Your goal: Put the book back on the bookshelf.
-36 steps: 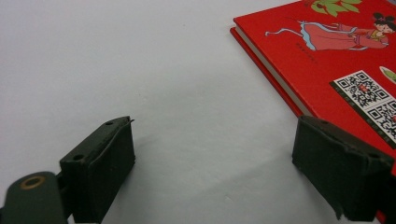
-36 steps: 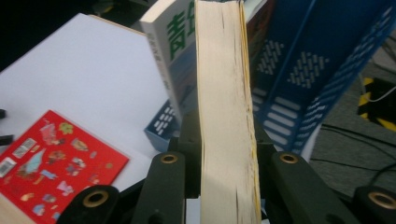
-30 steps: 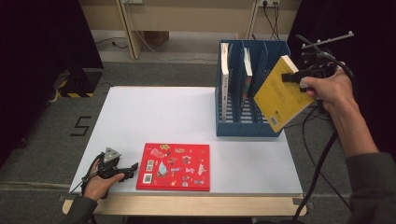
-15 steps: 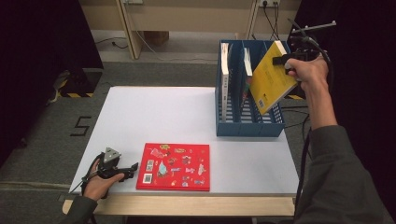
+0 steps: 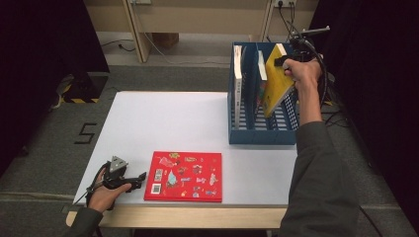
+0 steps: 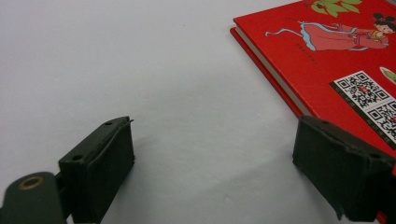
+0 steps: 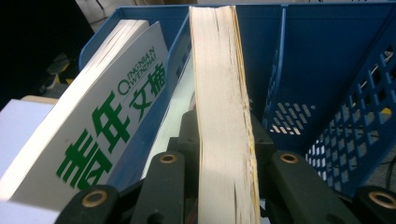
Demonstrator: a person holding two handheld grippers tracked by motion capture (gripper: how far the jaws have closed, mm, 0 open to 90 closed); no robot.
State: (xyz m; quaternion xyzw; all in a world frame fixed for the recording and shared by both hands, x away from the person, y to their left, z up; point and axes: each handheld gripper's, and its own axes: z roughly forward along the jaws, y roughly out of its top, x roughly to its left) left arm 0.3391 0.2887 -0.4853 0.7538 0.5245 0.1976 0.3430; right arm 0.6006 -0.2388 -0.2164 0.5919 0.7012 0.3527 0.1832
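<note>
Matte black pads on your left gripper (image 5: 141,176) stand apart with nothing between them, resting low on the smooth white table (image 5: 173,123) just left of the flat, glossy red book (image 5: 185,176). Farther right, your right gripper (image 5: 282,62) is clamped on the yellow book (image 5: 274,84), arm stretched forward, tilting it into the perforated blue plastic rack (image 5: 262,133) beside two upright books.

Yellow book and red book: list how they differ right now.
The yellow book is tilted over the blue rack, clamped in the right gripper; the red book lies flat on the table, ungripped beside the open left gripper. The red cover carries small pictures and codes; the yellow looks plain. Both are closed.
</note>
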